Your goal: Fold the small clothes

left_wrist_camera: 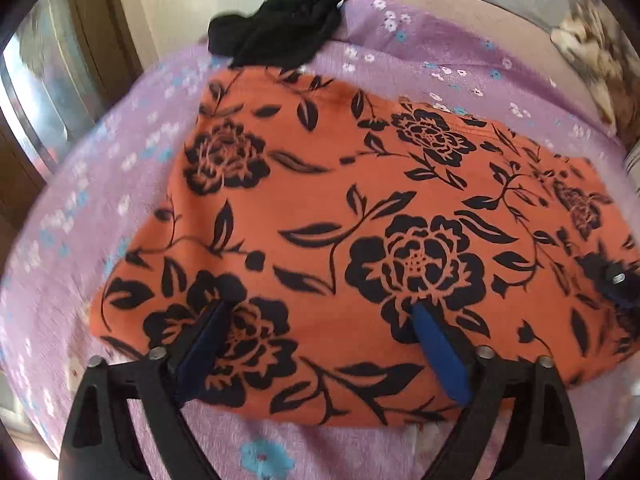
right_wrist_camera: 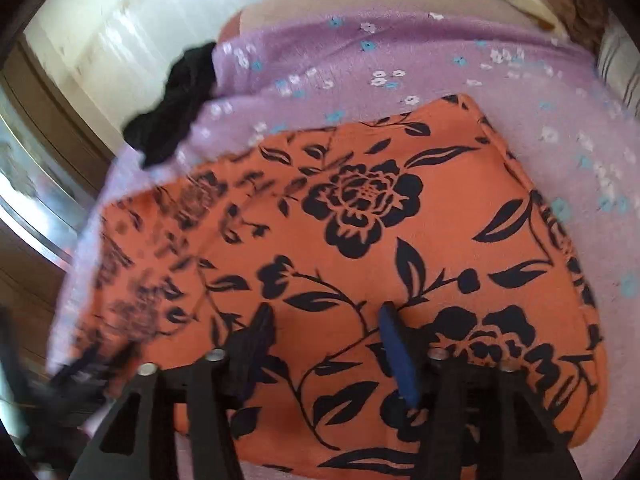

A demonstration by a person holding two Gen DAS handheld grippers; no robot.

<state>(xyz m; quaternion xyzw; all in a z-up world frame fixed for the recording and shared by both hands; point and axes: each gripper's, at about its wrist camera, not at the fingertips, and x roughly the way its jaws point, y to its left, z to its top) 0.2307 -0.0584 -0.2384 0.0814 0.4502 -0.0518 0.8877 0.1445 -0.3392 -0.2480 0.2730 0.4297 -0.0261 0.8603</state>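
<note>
**Op:** While both claws hang over the bed, I log the state. Orange floral garment (left_wrist_camera: 340,216) lies flat on the purple floral sheet (left_wrist_camera: 72,208), filling the centre of both wrist views. Left claw (left_wrist_camera: 320,308): jaws spread wide, nothing between them, tips over the garment's near edge at lower centre of frame. Right claw (right_wrist_camera: 326,316): also parted, holding nothing, tips low over the cloth; whether they touch it, I cannot tell.

**Obs:** Anything else on the bed?

**Op:** Black garment (left_wrist_camera: 280,28), bunched, upper centre of the left view, just beyond the orange piece's far edge. Right view is smeared at its left side.

**Obs:** Risks from here?

**Op:** My judgement: the cloth looks thin and already doubled, so a pinch may take only the top layer, or catch the sheet underneath and drag it along. If the two claws grip unevenly, the fold goes skewed. A long forward sweep could push the far edge into the black garment.
</note>
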